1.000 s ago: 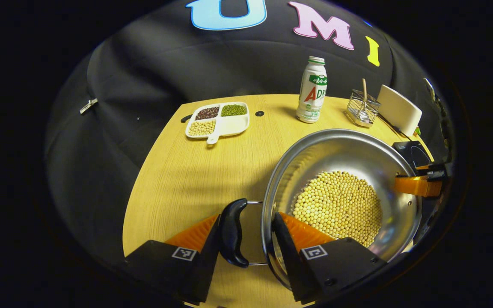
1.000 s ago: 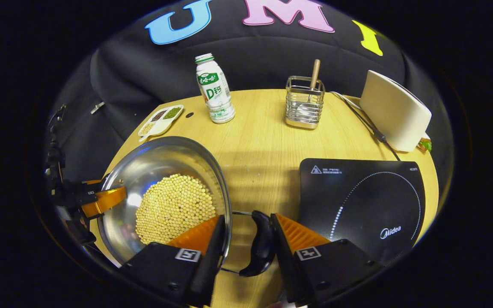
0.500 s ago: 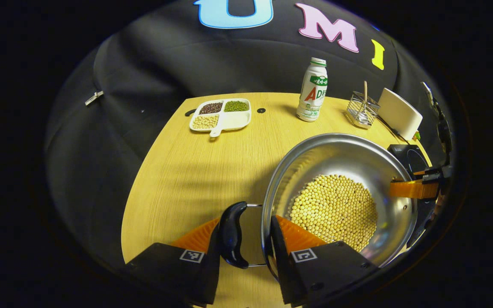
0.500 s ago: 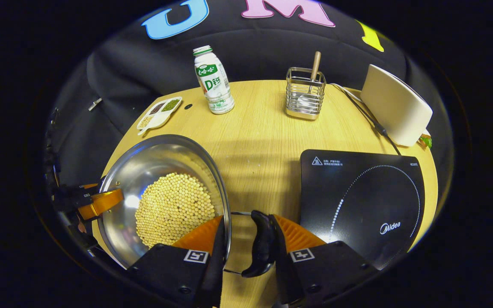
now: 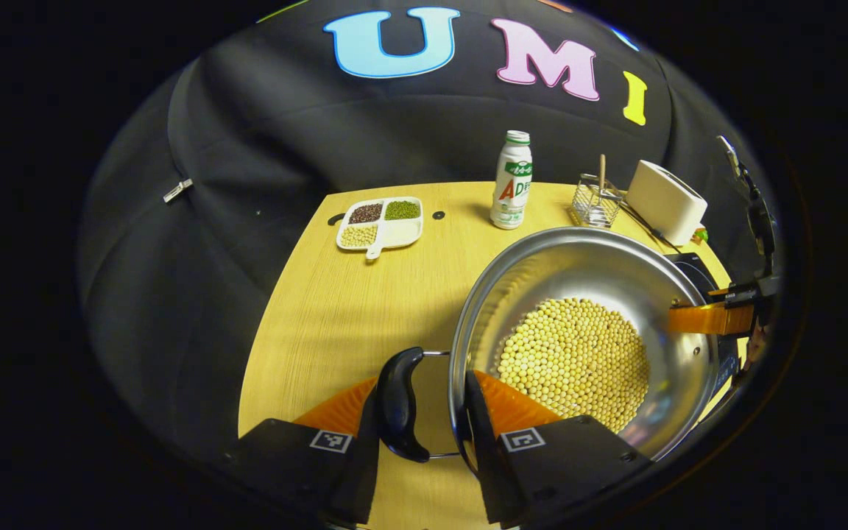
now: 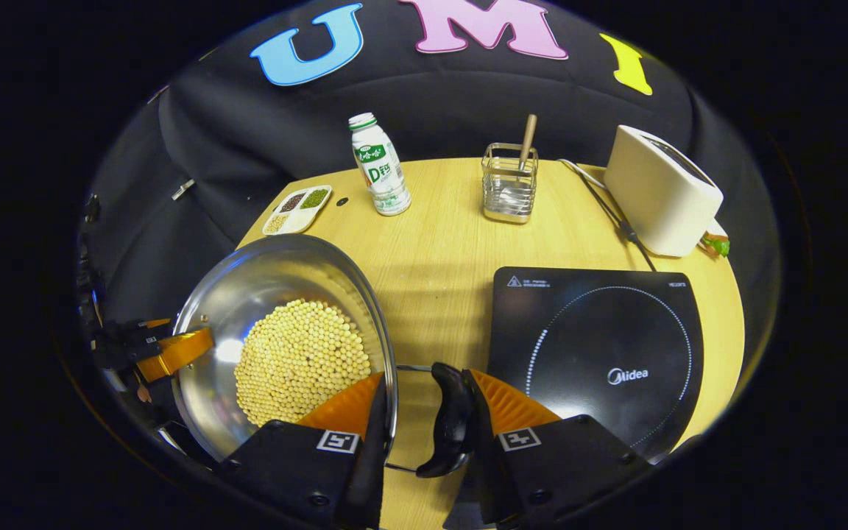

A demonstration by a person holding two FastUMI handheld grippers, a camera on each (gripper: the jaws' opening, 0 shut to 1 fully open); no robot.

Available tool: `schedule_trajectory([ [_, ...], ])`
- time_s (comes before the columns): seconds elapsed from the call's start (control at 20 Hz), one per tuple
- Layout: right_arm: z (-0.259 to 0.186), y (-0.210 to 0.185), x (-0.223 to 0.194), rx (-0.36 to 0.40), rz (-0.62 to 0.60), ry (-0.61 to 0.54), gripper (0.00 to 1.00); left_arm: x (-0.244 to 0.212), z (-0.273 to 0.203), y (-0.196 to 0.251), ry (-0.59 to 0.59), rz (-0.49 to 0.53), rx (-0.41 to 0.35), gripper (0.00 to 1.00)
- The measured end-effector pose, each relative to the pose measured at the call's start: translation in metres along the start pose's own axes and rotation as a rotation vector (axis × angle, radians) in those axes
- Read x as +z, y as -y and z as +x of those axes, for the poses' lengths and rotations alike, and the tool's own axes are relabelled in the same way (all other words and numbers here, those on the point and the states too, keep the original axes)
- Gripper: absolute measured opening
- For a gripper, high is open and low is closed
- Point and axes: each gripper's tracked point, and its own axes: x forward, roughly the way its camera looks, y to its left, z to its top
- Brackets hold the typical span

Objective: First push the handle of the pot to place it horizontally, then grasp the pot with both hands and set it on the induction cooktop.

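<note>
We see the steel pot (image 5: 586, 331) of soybeans (image 5: 575, 361) left of the induction cooktop (image 6: 601, 353). The left tool (image 5: 424, 401) clenches its left handle (image 5: 397, 403) and rim; the right tool (image 6: 428, 412) clenches its right handle (image 6: 450, 418) and rim.

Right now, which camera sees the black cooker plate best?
The right gripper view: the induction cooktop lies there almost whole, flat on the table, with its dotted ring plain to see. In the left gripper view just a dark corner of it peeks out behind the pot.
</note>
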Motion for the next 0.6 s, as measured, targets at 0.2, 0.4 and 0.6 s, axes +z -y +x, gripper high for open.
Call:
schedule_trajectory([
  [0.2, -0.026, 0.019, 0.000, -0.001, 0.006, 0.011, 0.53, 0.008, -0.022, 0.023, 0.008, 0.003, -0.004, 0.56],
  [0.4, -0.049, 0.048, -0.001, -0.017, 0.025, 0.023, 0.53, 0.017, -0.033, 0.056, 0.015, 0.019, -0.026, 0.58],
  [0.6, -0.069, 0.080, 0.001, -0.036, 0.044, 0.040, 0.53, 0.030, -0.040, 0.091, 0.021, 0.038, -0.046, 0.58],
])
